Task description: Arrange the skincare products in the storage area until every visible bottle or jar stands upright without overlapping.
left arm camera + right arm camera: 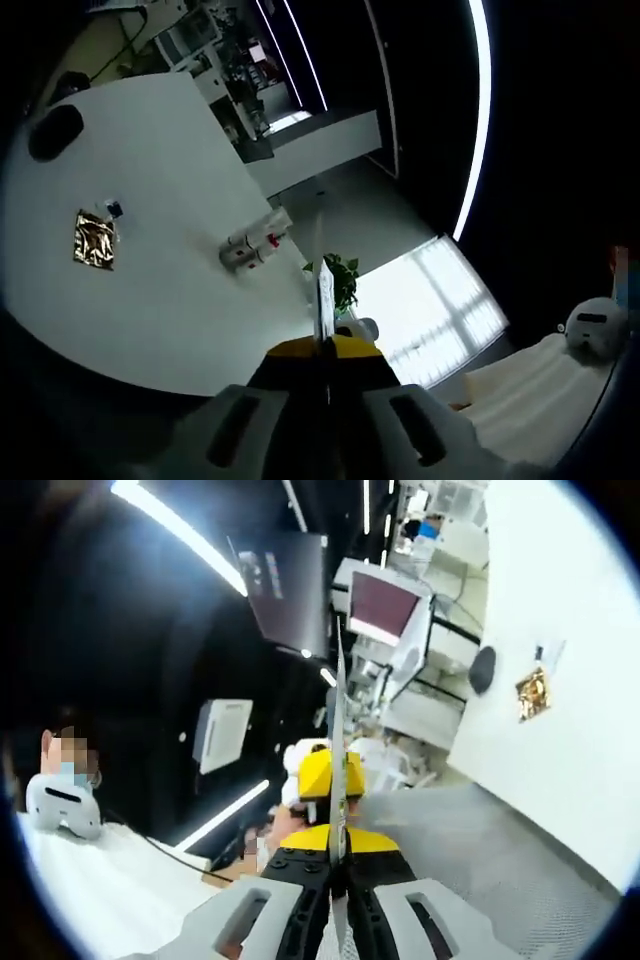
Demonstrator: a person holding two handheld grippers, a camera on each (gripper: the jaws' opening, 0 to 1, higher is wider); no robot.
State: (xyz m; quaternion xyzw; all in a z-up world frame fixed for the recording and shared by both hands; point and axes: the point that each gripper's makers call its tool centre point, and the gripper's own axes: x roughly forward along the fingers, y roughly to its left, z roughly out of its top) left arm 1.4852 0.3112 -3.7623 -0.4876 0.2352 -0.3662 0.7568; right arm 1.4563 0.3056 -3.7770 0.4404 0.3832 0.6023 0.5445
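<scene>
Bottles [255, 242] lie toppled on white table [170, 300], labels unreadable; both claws closed, empty.

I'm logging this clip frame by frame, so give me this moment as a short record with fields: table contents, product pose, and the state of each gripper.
table: white table, seen tilted
products: two white skincare bottles lying on their sides, close together
other items: gold foil packet; dark round object near the table's far edge
left gripper: jaws shut, holding nothing, away from the bottles
right gripper: jaws shut, holding nothing
task state: bottles not yet upright
</scene>
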